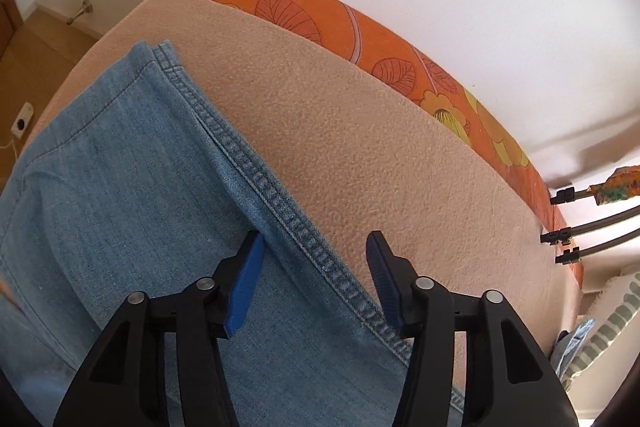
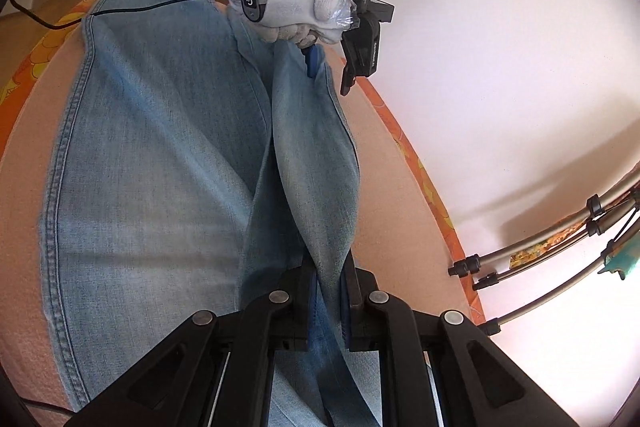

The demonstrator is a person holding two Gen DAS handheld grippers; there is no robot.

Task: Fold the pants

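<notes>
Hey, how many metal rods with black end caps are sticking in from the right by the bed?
3. In the left wrist view the rods are stacked near the bed's right end: top, middle, bottom. More may be hidden beyond the frame.

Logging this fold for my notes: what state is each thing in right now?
jeans: partly flat on the blanket, one fold lifted into a ridge
left gripper: open, straddling the jeans' seam
right gripper: shut on the jeans
blanket: spread flat
</notes>
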